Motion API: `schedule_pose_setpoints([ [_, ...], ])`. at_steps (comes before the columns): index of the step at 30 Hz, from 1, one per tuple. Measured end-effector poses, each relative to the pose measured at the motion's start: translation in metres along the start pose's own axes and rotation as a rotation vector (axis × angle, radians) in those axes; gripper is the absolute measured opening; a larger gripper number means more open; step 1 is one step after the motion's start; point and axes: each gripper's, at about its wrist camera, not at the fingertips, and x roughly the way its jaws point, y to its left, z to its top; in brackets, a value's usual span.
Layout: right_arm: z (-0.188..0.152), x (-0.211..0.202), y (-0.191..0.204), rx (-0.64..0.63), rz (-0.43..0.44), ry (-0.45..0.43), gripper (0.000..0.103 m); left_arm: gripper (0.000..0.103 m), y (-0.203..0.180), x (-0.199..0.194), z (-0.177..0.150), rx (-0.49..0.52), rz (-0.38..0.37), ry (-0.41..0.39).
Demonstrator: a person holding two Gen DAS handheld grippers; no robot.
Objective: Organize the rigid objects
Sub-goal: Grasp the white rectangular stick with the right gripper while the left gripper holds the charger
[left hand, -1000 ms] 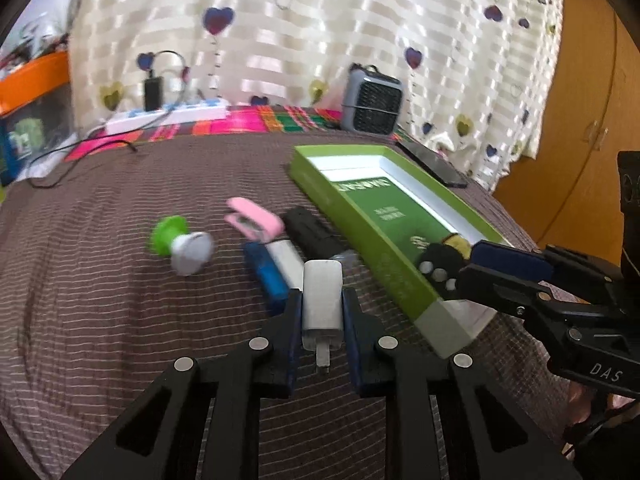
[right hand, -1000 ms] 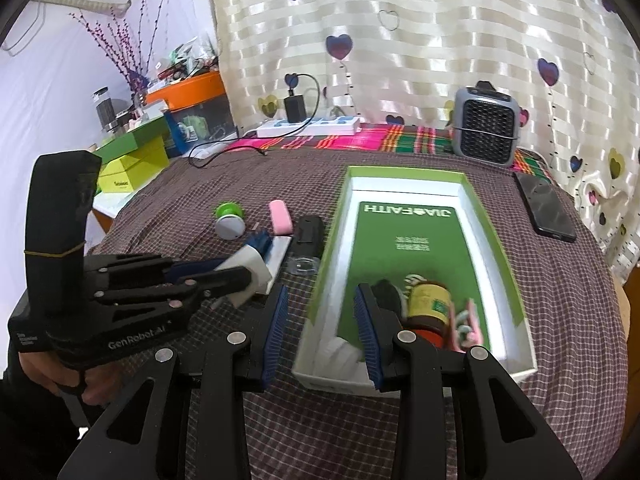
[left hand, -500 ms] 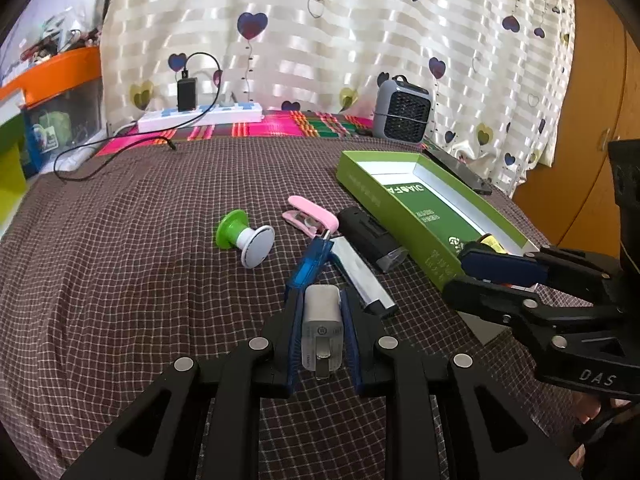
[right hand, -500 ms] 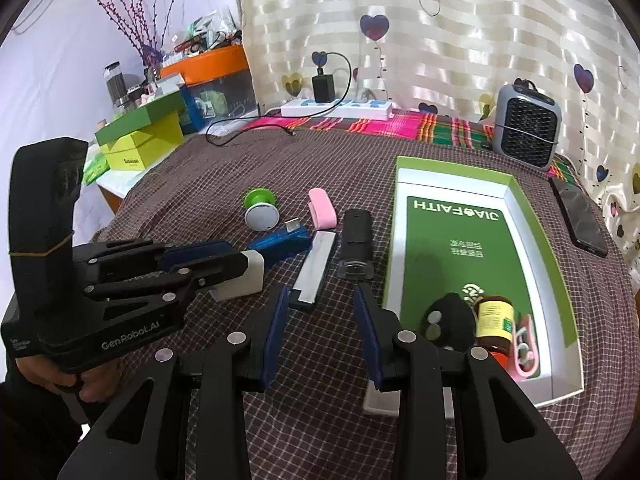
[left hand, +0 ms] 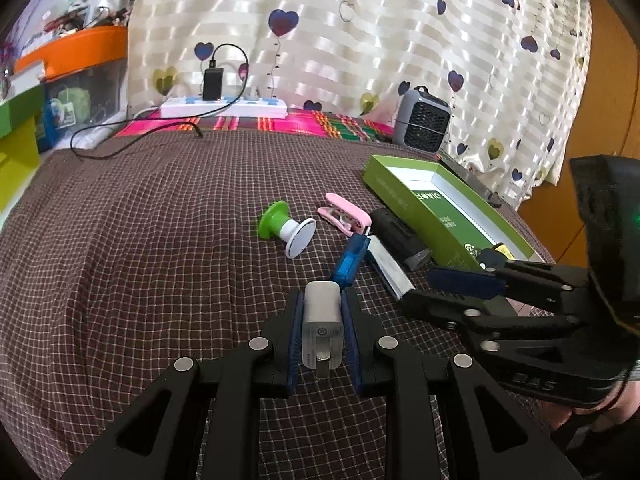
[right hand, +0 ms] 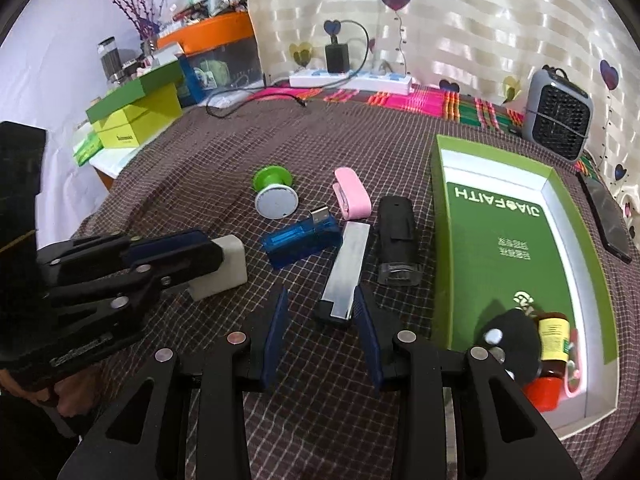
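Note:
My left gripper (left hand: 322, 336) is shut on a white charger plug (left hand: 322, 316), low over the brown checked cloth; the right wrist view shows that charger (right hand: 224, 266) at the left. My right gripper (right hand: 322, 320) is open, its pads either side of the near end of a silver and black bar (right hand: 346, 264). Beyond it lie a blue USB stick (right hand: 300, 240), a black device (right hand: 396, 236), a pink clip (right hand: 352, 194) and a green and white knob (right hand: 274, 196). The green box (right hand: 440, 240) on the right holds a black item, a brown bottle and something pink.
A grey fan heater (right hand: 556, 120) and a white power strip (right hand: 352, 78) with a black adapter stand at the back. A dark phone (right hand: 608, 216) lies right of the box. Stacked green boxes (right hand: 136, 116) sit past the table's left edge.
The left gripper has carried the charger leftward, away from the green box. The right gripper has moved left from over the box's near end to the silver bar.

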Motion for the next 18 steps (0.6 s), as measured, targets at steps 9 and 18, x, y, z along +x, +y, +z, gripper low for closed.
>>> schedule_pose_setpoints([
  [9, 0.007, 0.022, 0.003, -0.008, -0.092, 0.047, 0.036, 0.019, 0.004, 0.005, 0.002, -0.015, -0.030, 0.021],
  [18, 0.011, 0.032, 0.012, -0.061, -0.138, 0.069, 0.035, 0.019, 0.004, 0.007, 0.002, -0.022, -0.040, 0.031],
])
